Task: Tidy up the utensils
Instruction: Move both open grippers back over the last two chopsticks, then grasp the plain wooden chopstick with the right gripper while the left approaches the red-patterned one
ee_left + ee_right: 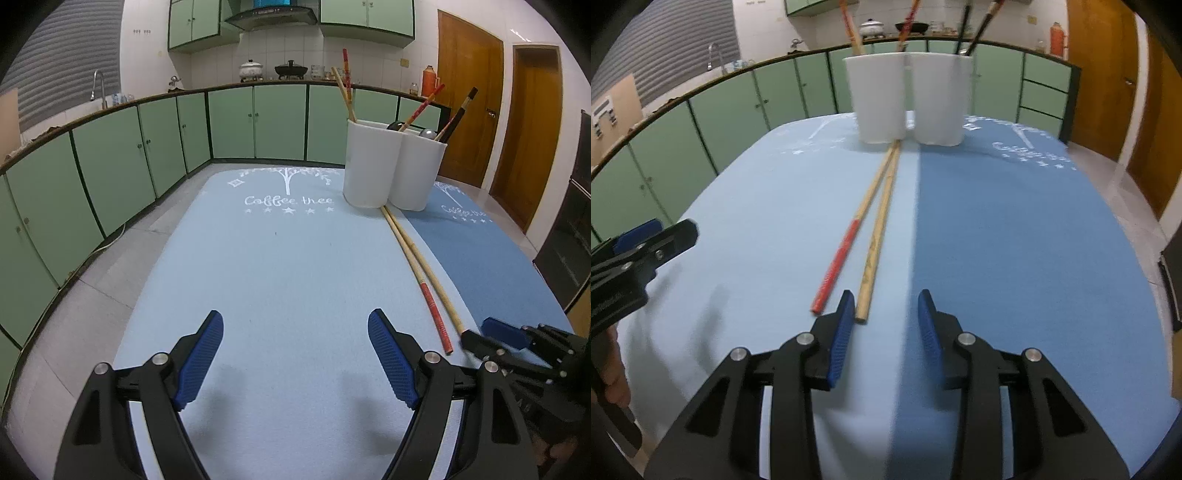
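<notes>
Chopsticks (pixel 875 236) beside half-open right hand-held gripper (pixel 886 310)

Green cabinets (pixel 110 155), wooden doors (pixel 469 96) (two), range hood (pixel 271 14), faucet (pixel 98 83), orange thermos (pixel 428 79)

2 chopsticks (pixel 875 229) on the blue mats (pixel 1015 236), near ends beside the half-open right tool (pixel 886 301).

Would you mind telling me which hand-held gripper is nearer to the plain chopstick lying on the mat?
Right. The right hand-held gripper has the plain chopstick's near end just inside its left finger, pads not pressing. The left hand-held gripper hangs open over bare mat, off to the chopstick's left.
</notes>
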`<action>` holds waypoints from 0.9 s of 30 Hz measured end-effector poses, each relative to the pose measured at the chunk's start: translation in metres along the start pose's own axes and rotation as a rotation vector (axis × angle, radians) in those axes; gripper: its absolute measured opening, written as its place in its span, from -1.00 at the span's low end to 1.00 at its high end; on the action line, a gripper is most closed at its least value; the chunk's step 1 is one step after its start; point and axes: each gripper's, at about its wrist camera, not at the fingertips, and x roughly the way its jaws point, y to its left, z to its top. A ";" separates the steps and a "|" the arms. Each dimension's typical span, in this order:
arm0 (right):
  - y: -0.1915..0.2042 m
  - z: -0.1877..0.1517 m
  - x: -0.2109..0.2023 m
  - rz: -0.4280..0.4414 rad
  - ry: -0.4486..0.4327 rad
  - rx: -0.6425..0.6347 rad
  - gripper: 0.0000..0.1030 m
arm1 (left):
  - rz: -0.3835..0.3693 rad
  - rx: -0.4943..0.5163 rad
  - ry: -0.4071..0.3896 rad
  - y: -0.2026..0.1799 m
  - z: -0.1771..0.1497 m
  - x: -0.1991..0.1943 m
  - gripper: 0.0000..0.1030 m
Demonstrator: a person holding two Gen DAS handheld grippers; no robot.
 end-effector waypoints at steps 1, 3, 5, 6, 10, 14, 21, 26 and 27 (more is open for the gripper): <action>-0.004 0.001 -0.001 -0.002 -0.003 0.010 -0.33 | -0.002 -0.001 0.000 0.000 0.000 0.000 0.54; -0.009 0.000 -0.005 0.003 -0.010 0.026 -0.31 | -0.006 -0.002 0.000 -0.001 0.000 0.001 0.54; -0.010 -0.002 -0.004 0.023 -0.004 0.035 -0.31 | -0.010 -0.002 0.001 -0.003 0.000 0.002 0.54; -0.009 -0.003 -0.004 0.034 0.002 0.036 -0.31 | -0.012 -0.001 0.001 -0.004 0.000 0.002 0.54; 0.000 -0.005 -0.002 0.032 -0.001 0.002 -0.30 | -0.019 0.011 -0.003 -0.009 0.000 0.000 0.54; 0.003 -0.004 0.000 0.029 -0.002 -0.006 -0.51 | -0.019 0.013 -0.003 -0.010 0.000 0.000 0.54; 0.000 -0.003 0.001 0.048 0.002 0.006 -0.87 | -0.025 0.020 0.004 -0.016 -0.001 -0.001 0.54; -0.011 -0.003 -0.004 0.050 -0.005 0.033 -0.89 | -0.042 0.024 0.016 -0.026 0.000 0.003 0.54; -0.015 -0.002 -0.006 0.044 -0.010 0.040 -0.89 | -0.049 0.023 0.020 -0.029 0.000 0.004 0.54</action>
